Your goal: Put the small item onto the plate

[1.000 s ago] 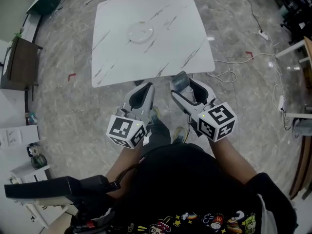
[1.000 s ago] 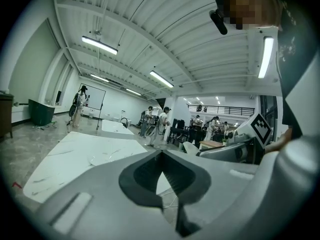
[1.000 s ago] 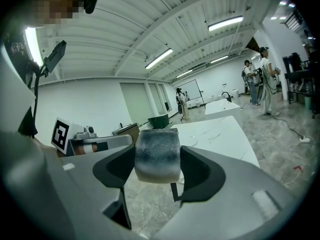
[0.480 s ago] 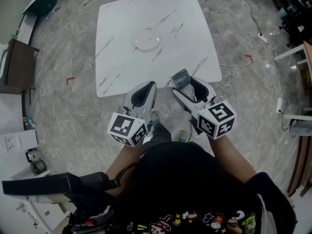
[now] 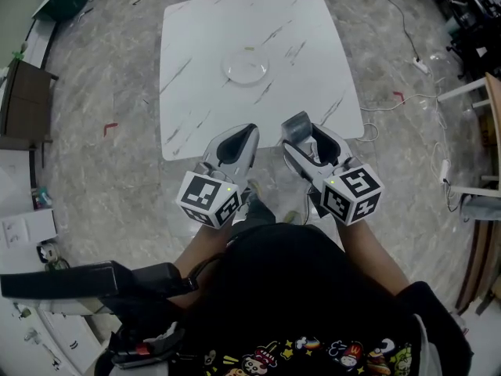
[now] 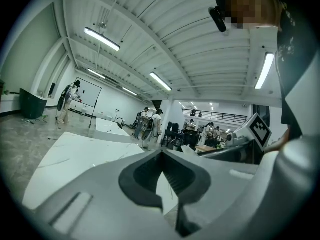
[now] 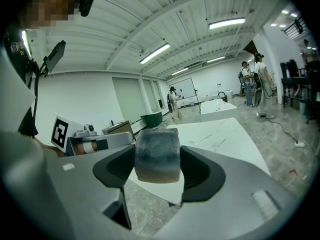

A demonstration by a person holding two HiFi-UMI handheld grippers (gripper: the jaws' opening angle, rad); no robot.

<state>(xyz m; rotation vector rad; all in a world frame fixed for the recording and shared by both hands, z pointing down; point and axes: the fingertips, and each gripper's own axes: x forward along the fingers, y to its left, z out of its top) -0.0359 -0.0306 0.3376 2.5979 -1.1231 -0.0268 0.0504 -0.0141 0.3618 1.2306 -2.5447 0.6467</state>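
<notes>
Right gripper view shows my right tongs (image 7: pixel 157 160) pinching the small grey rounded block (image 7: pixel 156 143), matt and frosted, tan underneath; my left tongs (image 6: pixel 161 156) are pressed together on nothing; I judge this the carrying step; next I must reach past the near edge of the white veined marble table (image 5: pixel 313 53) to the clear round shallow plate (image 5: pixel 226 69) near its middle.

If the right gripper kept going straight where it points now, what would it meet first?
Probably the white table, at its near edge or just over it: the right gripper, shut on the grey block, points that way. The plate lies left of that line. Height is unclear.
</notes>
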